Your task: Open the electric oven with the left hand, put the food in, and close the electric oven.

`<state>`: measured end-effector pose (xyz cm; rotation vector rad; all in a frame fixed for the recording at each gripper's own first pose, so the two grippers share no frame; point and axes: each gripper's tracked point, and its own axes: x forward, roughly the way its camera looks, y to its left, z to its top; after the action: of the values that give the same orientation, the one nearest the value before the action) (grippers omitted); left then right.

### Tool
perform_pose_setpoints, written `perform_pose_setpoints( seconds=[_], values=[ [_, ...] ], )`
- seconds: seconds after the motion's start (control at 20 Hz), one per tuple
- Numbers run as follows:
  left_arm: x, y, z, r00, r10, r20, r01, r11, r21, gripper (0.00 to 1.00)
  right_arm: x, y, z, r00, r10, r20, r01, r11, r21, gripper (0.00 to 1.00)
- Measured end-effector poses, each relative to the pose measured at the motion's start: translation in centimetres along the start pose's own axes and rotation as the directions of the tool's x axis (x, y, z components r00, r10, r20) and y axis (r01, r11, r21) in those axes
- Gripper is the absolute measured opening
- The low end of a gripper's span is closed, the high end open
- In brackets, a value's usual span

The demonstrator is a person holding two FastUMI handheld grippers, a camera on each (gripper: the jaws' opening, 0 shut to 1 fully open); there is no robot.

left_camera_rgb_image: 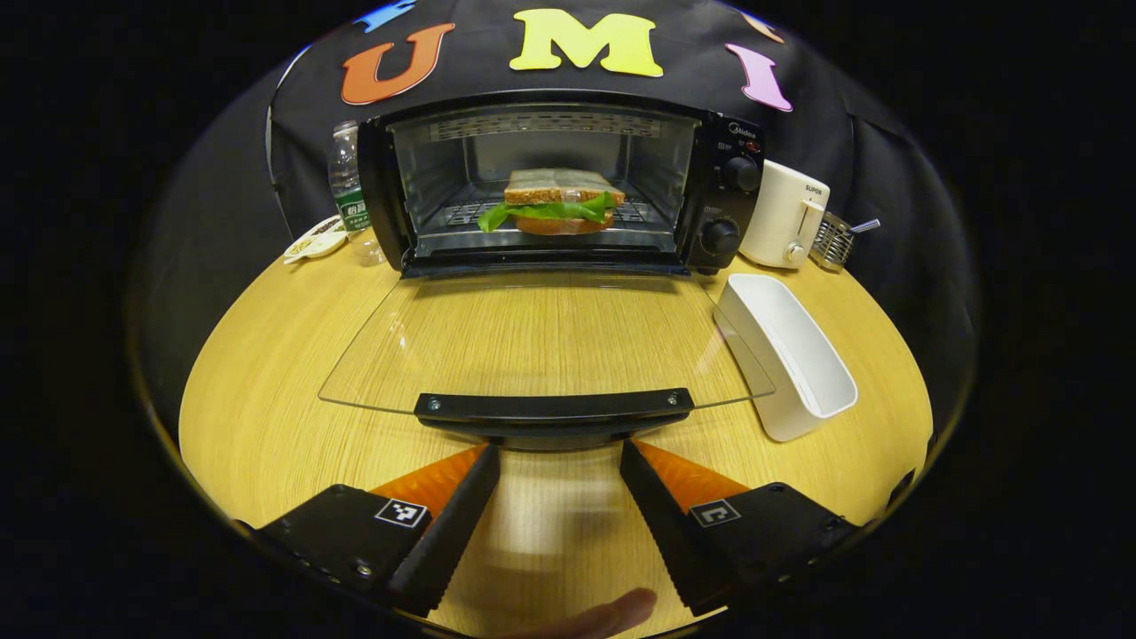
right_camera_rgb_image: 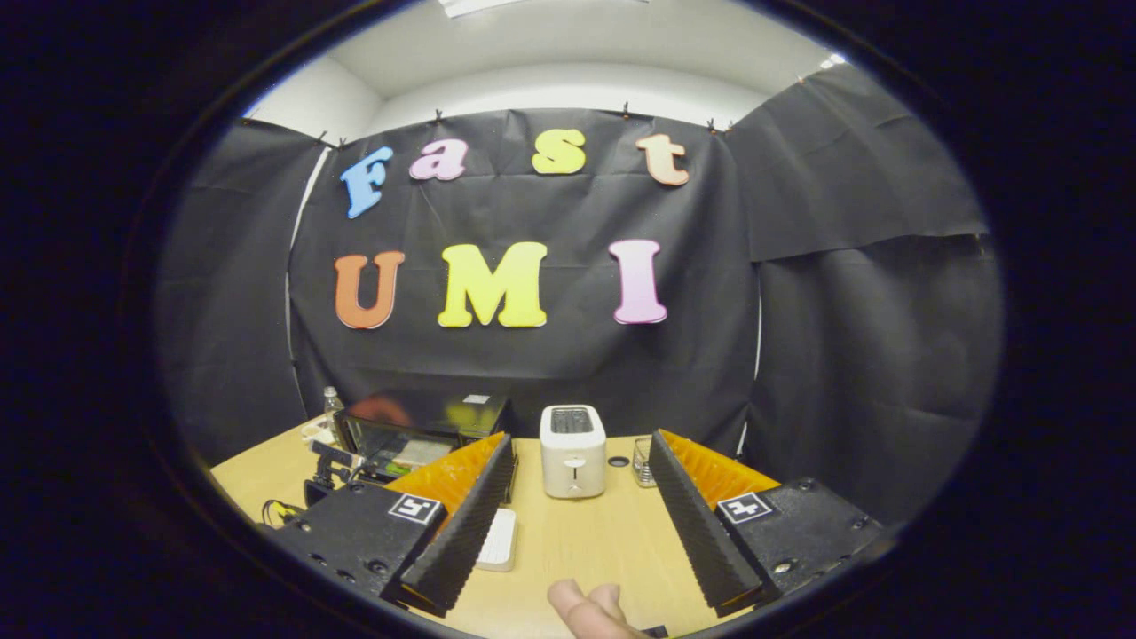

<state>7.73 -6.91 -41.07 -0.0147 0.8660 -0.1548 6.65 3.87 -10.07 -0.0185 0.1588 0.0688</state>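
At twelve o'clock from the left gripper (left_camera_rgb_image: 555,497), just past its fingertips, lies the black door handle (left_camera_rgb_image: 555,406) of the electric oven (left_camera_rgb_image: 559,182). The fingers are spread wide and grasp nothing; the handle sits just beyond the gap between them, and I cannot tell whether the tips touch it. Its long axis runs from nine to three o'clock, square across the line of the fingers. The glass door (left_camera_rgb_image: 541,337) is folded fully down, lying flat over the wooden table (left_camera_rgb_image: 266,390) with its hinge edge toward the oven and its handle edge toward the gripper.

The food, a sandwich (left_camera_rgb_image: 555,202) of brown bread and green lettuce, already rests on the rack inside the open cavity, at twelve o'clock beyond the door, its long side running nine to three across the oven mouth. A white rectangular tray (left_camera_rgb_image: 790,355) stands empty at two o'clock, just beside the door's corner.

Closing looks like the step left, and the left gripper is far nearer to it. The right gripper (right_camera_rgb_image: 577,524) hangs well back and higher, fingers likewise parted and empty, with the oven off at ten o'clock and a white toaster (right_camera_rgb_image: 573,450) dead ahead.
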Motion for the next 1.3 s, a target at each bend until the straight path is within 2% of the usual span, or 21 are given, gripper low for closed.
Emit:
perform_pose_setpoints(
  seconds=[0.05,0.1,0.15,0.2,0.25,0.3,0.55,0.6,0.8,0.85,0.9,0.95,1.0,1.05,1.1,1.15,1.3],
  values=[
    [0.0,0.0,0.1,1.000,0.000,-0.001,0.000,1.000,0.000,0.91,0.1,-0.5,-0.4,1.000,-0.010,-0.010,0.010,1.000,0.004,0.98],
    [-0.2,0.0,0.1,1.000,-0.001,0.000,0.001,1.000,-0.004,0.92,0.1,-0.7,-0.7,1.000,-0.013,-0.020,0.013,1.000,0.010,0.89],
    [-0.3,-0.1,0.3,1.000,-0.001,0.004,0.001,1.000,-0.005,0.92,0.2,-0.8,-1.0,0.999,-0.013,-0.029,0.013,1.000,0.017,0.89],
    [-0.5,-0.2,0.4,1.000,-0.002,0.011,0.002,1.000,-0.002,0.91,0.2,-0.9,-1.0,0.999,-0.014,-0.035,0.015,1.000,0.022,0.90],
    [-0.6,-0.2,0.7,1.000,-0.003,0.017,0.003,1.000,0.005,0.91,0.3,-1.0,-0.9,0.999,-0.017,-0.035,0.018,0.999,0.027,0.98],
    [-0.9,-0.3,1.0,1.000,-0.004,0.019,0.004,1.000,0.005,0.92,0.2,-1.0,-0.8,0.999,-0.019,-0.033,0.020,0.999,0.032,0.90],
    [-2.2,-0.3,3.6,0.996,-0.024,0.085,0.025,1.000,-0.013,0.92,0.2,-0.4,-1.1,0.999,-0.002,-0.042,0.004,0.999,0.054,0.90],
    [-2.3,-0.5,4.3,0.994,-0.032,0.104,0.034,0.999,-0.019,0.92,0.2,-0.3,-1.3,0.999,-0.003,-0.049,0.006,0.999,0.054,0.98],
    [-1.9,-0.1,7.1,0.987,-0.046,0.156,0.051,0.998,-0.026,0.91,-0.7,-0.1,-1.1,0.999,-0.002,-0.051,0.005,0.998,0.056,0.98],
    [-2.1,-0.2,7.8,0.985,-0.043,0.164,0.047,0.999,-0.024,0.91,-0.9,-0.2,-1.1,0.999,-0.004,-0.049,0.007,0.999,0.053,0.90],
    [-2.1,-0.1,8.7,0.983,-0.044,0.178,0.048,0.999,-0.020,0.91,-1.2,-0.3,-1.1,0.999,-0.009,-0.049,0.011,0.999,0.050,0.89],
    [-2.1,-0.1,9.5,0.981,-0.046,0.190,0.051,0.999,-0.019,0.82,-1.5,-0.4,-1.1,0.999,-0.015,-0.048,0.017,0.999,0.049,0.98],
    [-2.2,0.0,10.4,0.979,-0.036,0.203,0.042,0.999,-0.024,0.91,-1.8,-0.6,-1.1,0.999,-0.023,-0.048,0.025,0.998,0.049,0.98],
    [-2.2,0.2,11.4,0.975,-0.031,0.221,0.037,0.999,-0.024,0.91,-2.1,-0.7,-1.1,0.998,-0.028,-0.048,0.031,0.998,0.050,0.98],
    [-2.0,0.5,12.6,0.971,-0.025,0.237,0.031,0.999,-0.023,0.92,-2.4,-0.7,-1.1,0.998,-0.033,-0.051,0.035,0.998,0.051,0.90],
    [-2.0,0.6,13.8,0.967,-0.024,0.253,0.029,0.999,-0.019,0.92,-2.8,-0.8,-1.1,0.998,-0.035,-0.052,0.037,0.998,0.054,0.98],
    [-2.2,1.8,17.5,0.950,0.004,0.314,0.001,1.000,-0.015,0.93,-3.8,-0.4,-0.7,0.999,-0.032,-0.039,0.035,0.997,0.066,0.98]
  ],
)
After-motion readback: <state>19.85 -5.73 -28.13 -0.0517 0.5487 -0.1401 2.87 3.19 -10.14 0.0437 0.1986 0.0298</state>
